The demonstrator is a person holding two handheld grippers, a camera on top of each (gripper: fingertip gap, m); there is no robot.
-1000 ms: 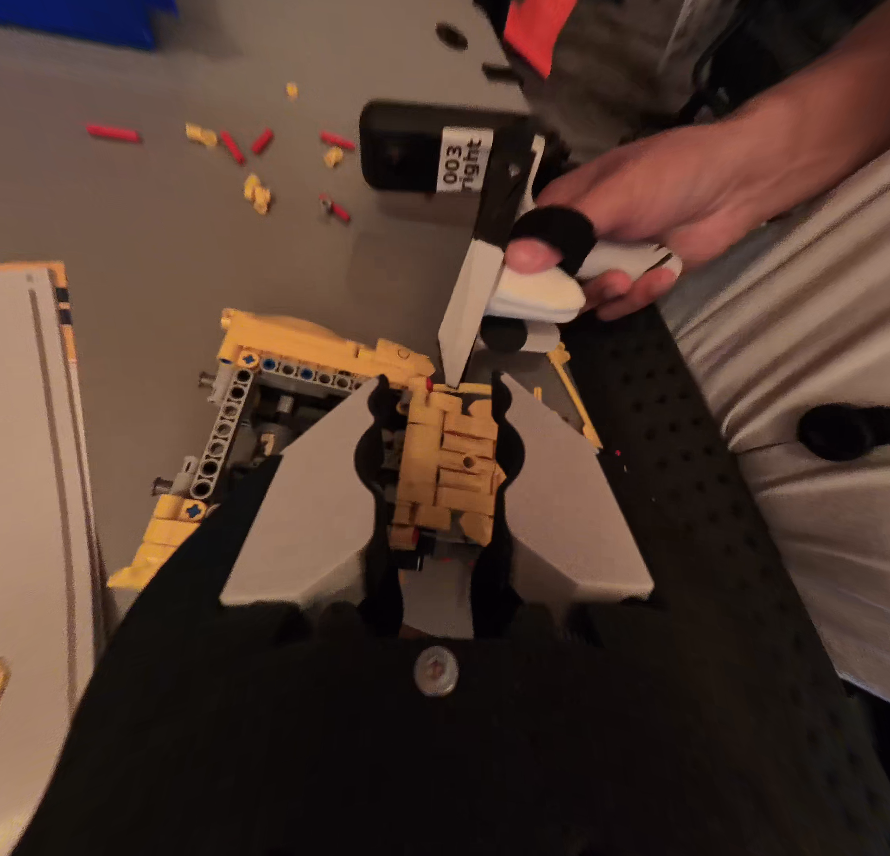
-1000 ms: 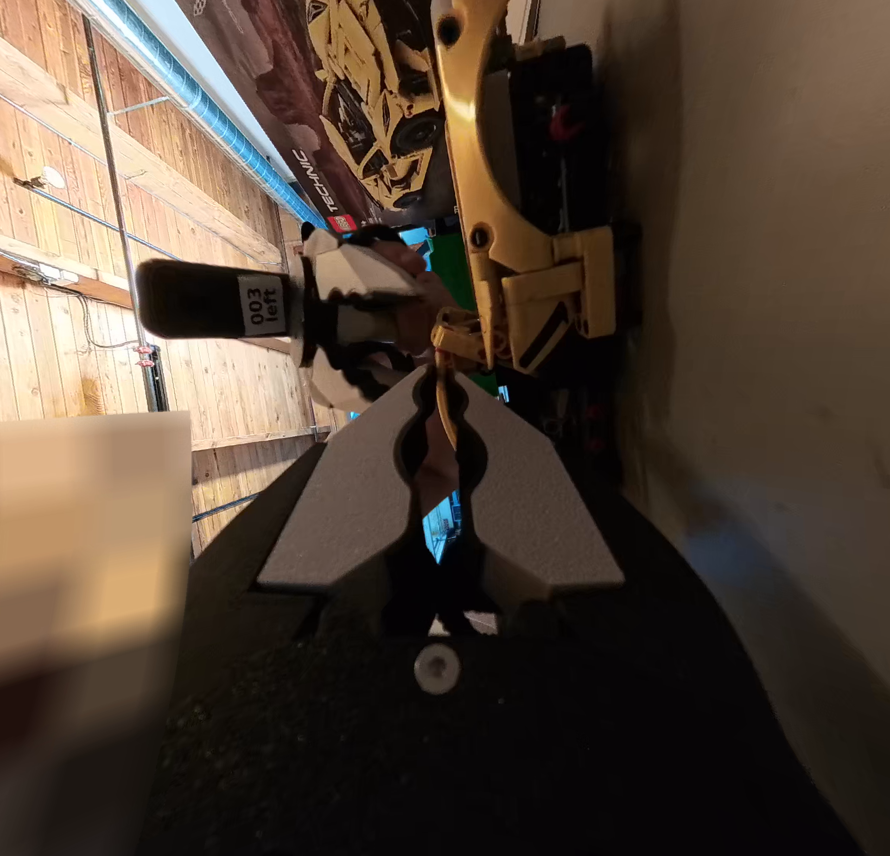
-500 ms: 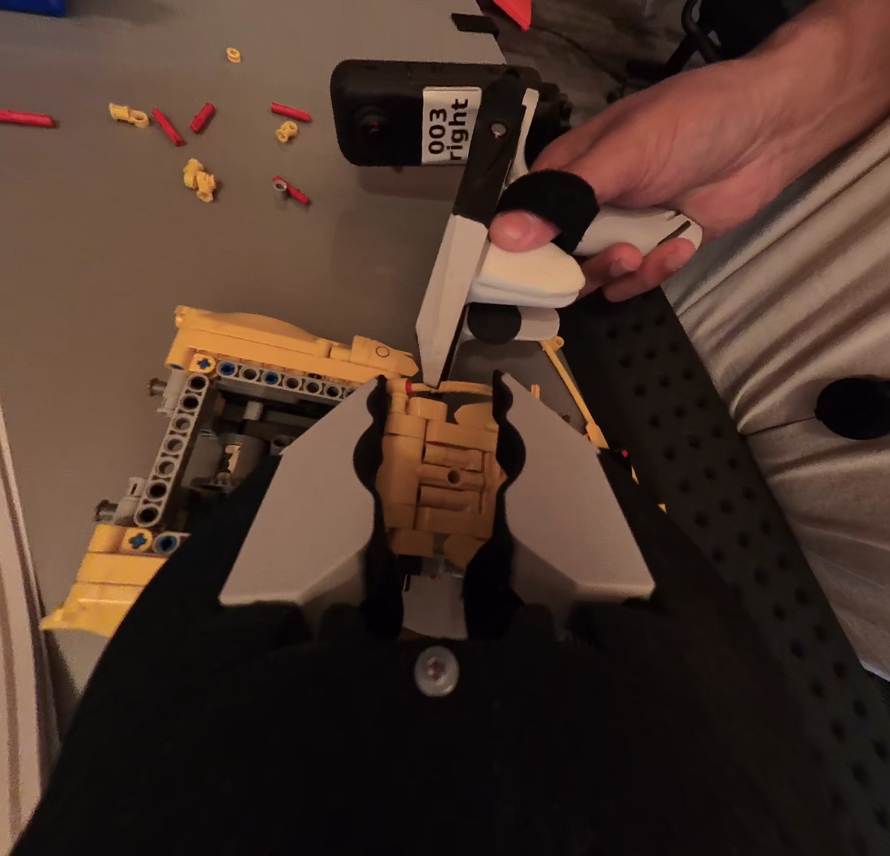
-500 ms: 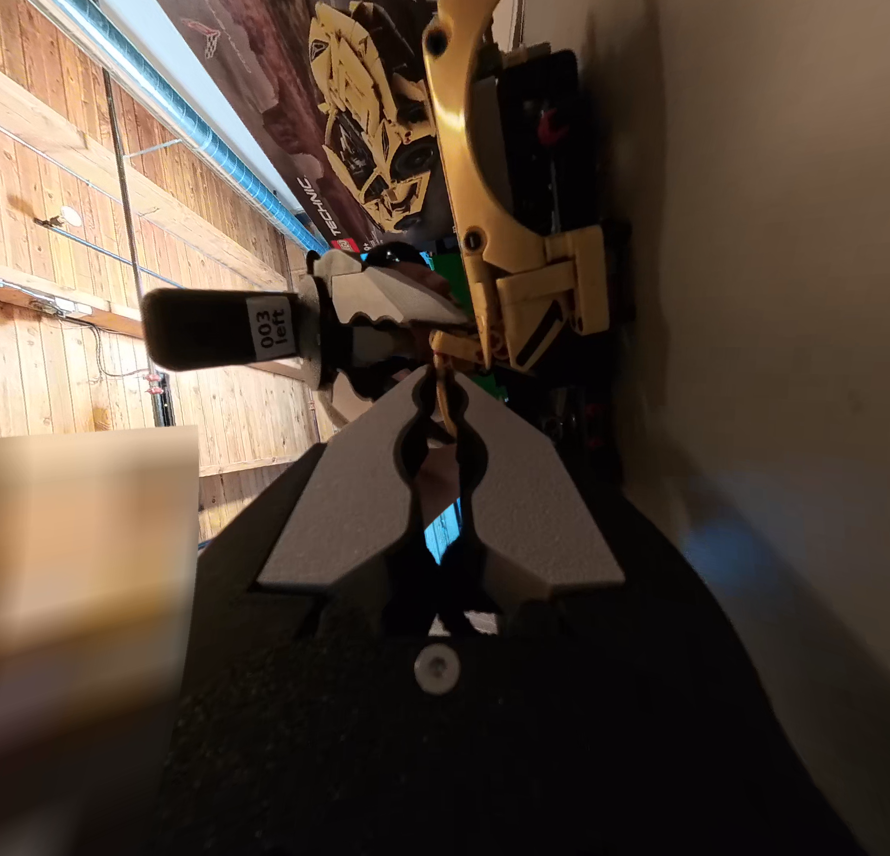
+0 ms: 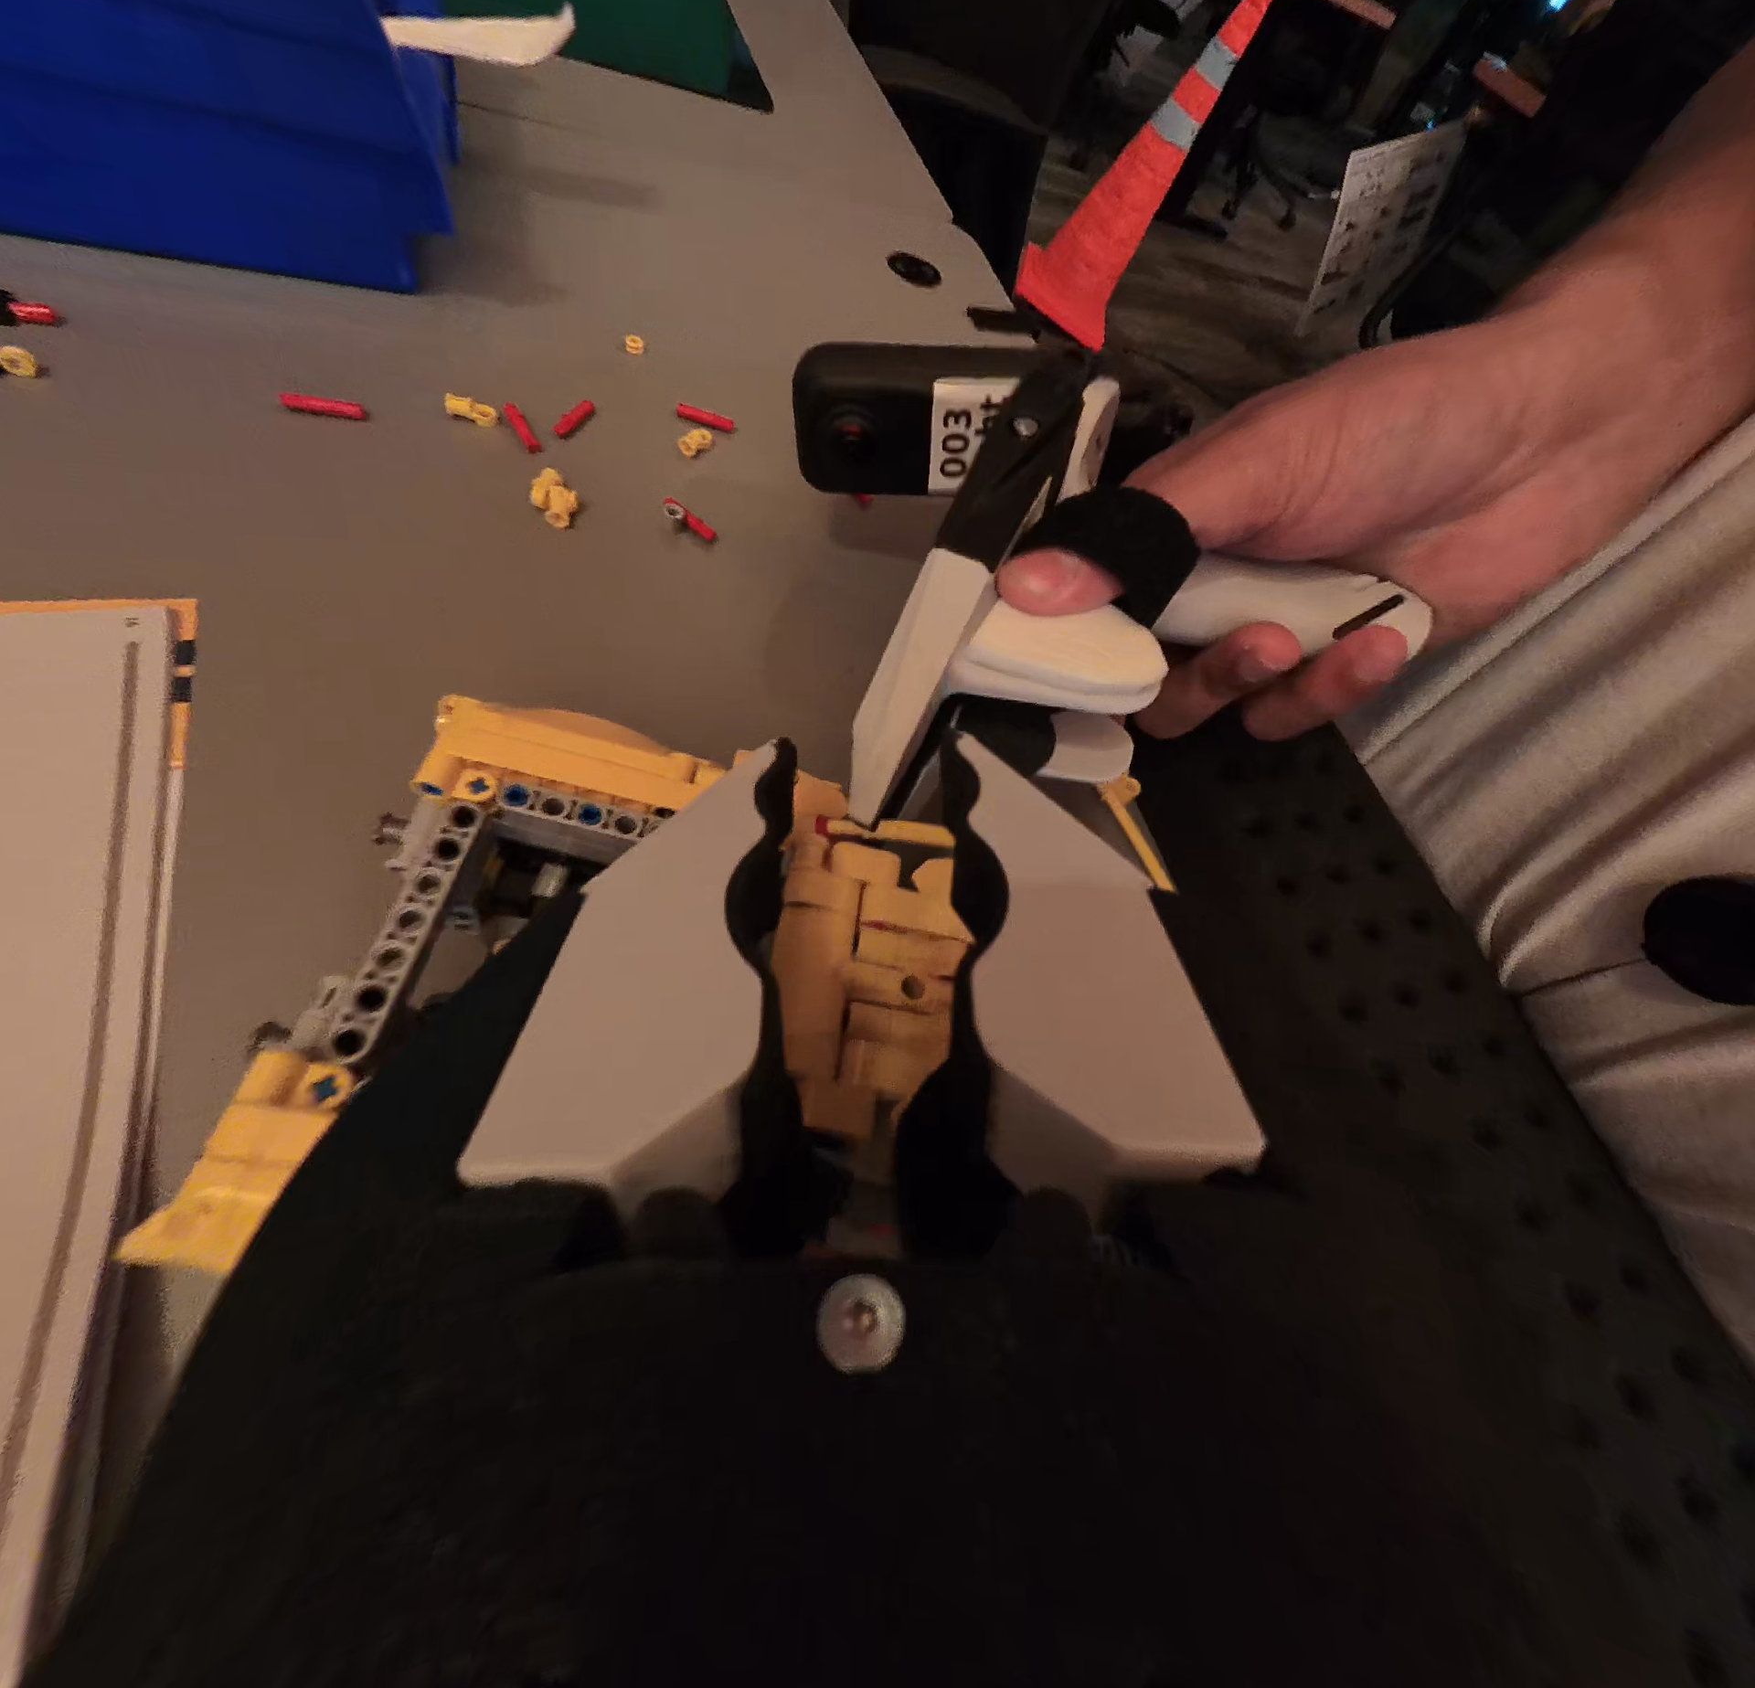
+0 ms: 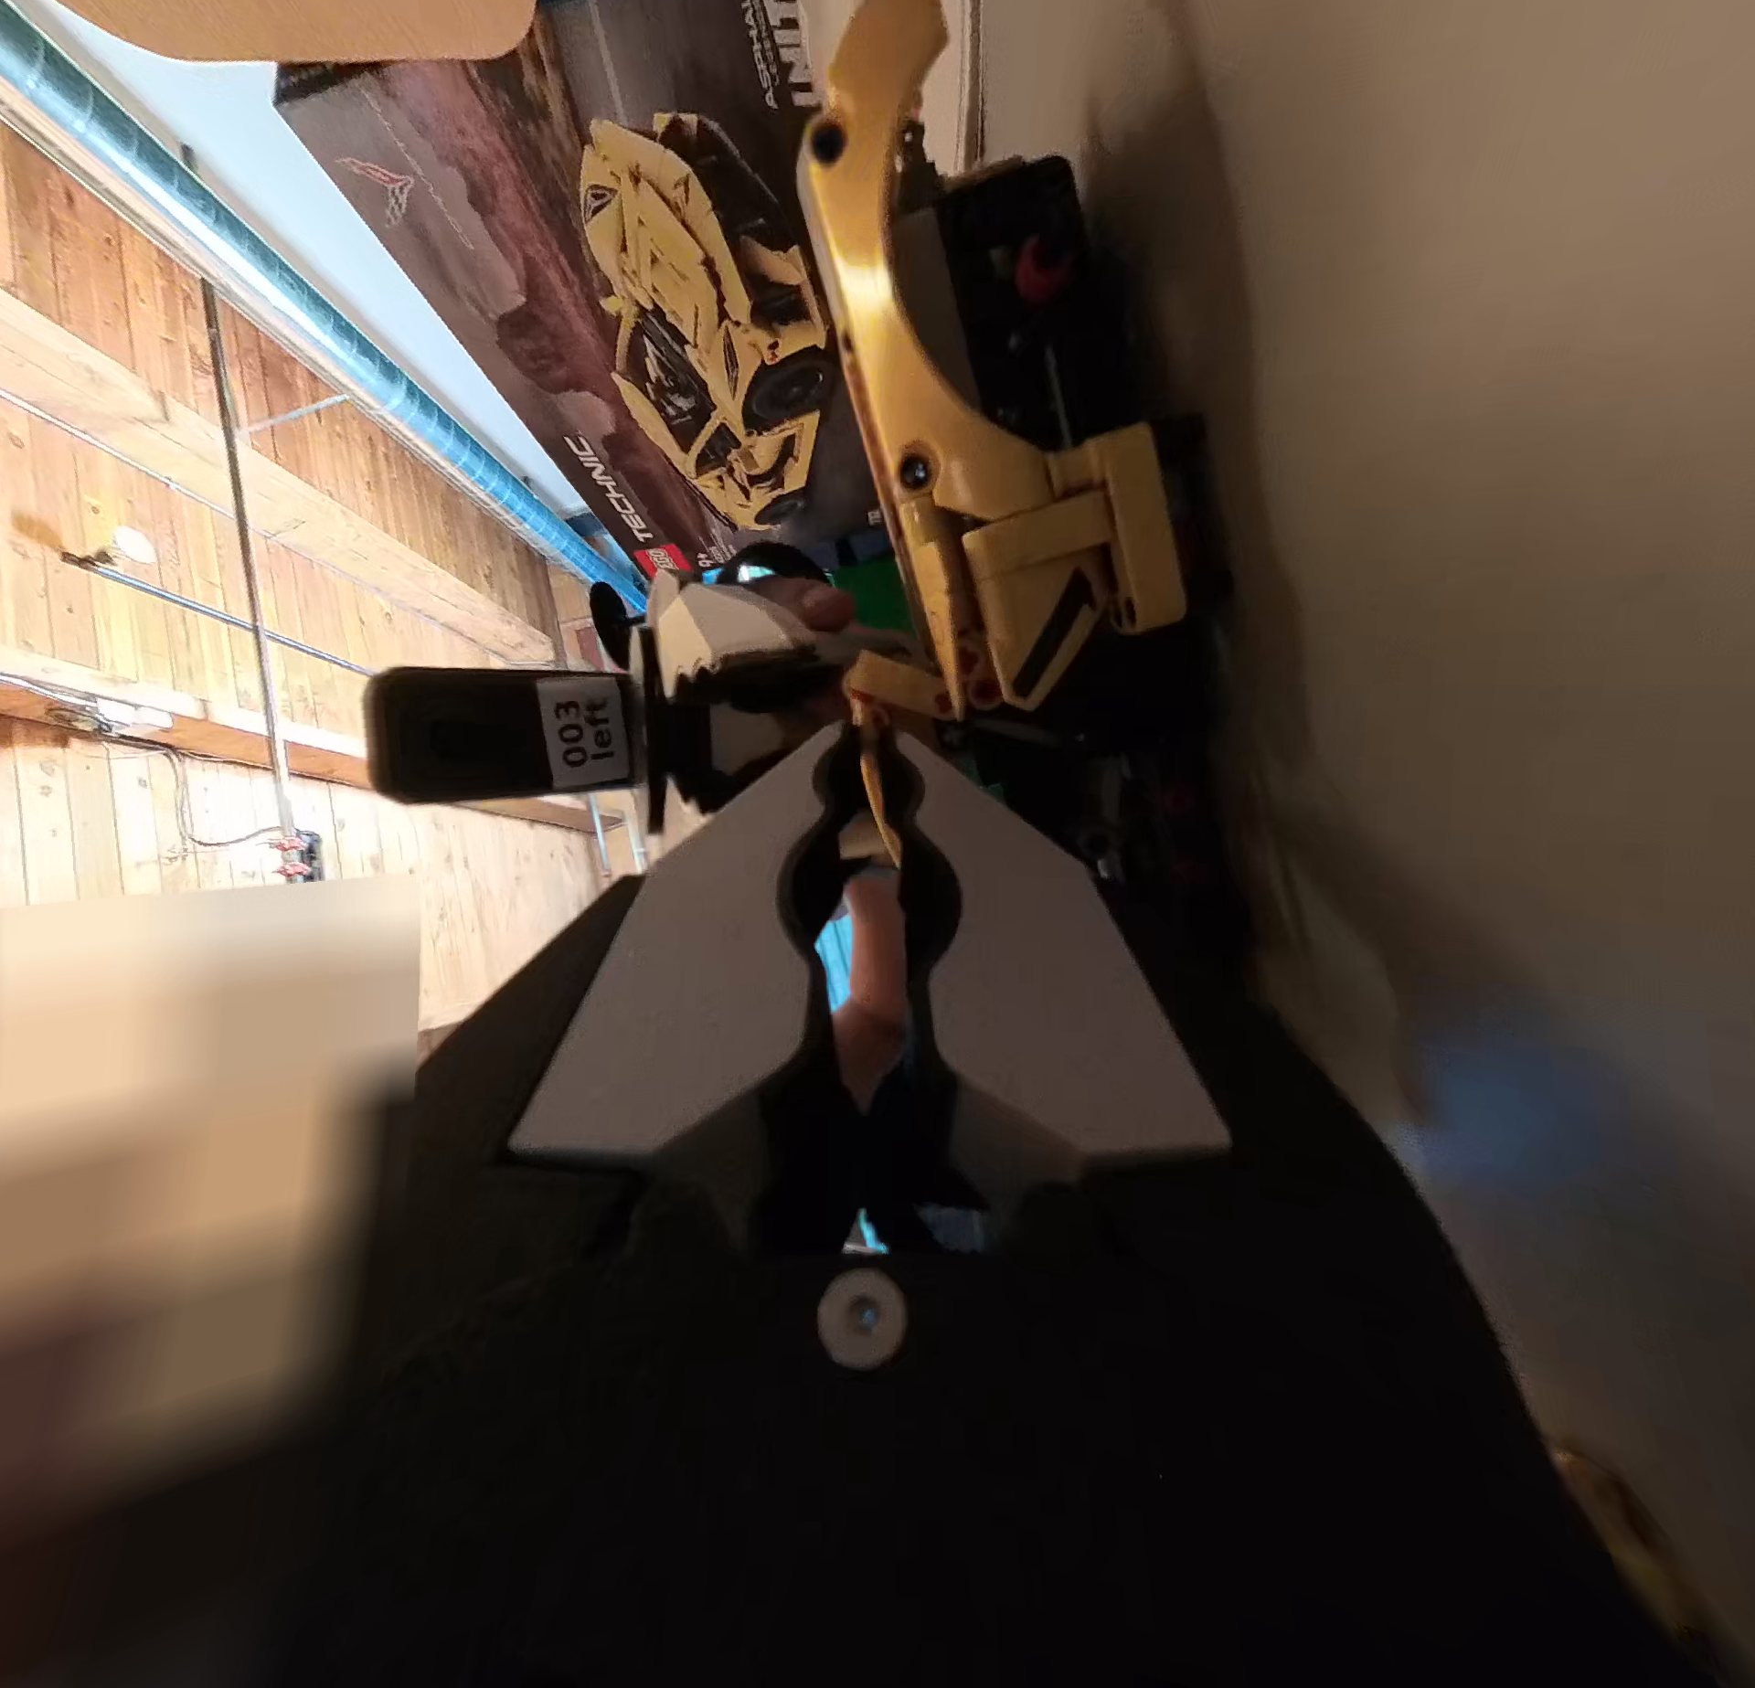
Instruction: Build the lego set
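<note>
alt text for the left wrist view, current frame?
The left gripper is clamped on a yellow block section of the partly built lego car on a grey table. The hand-held right gripper touches its tips to the same section from above. Loose red and yellow pins lie beyond.

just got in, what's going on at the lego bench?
A person is building a yellow lego car on the grey table with two handheld claws. The left claw is clamped on the car's yellow end section, bracing it. The right claw pinches a thin yellow piece and holds it against that same end. Loose red and yellow pins lie farther back, and the set's box stands behind.
</note>
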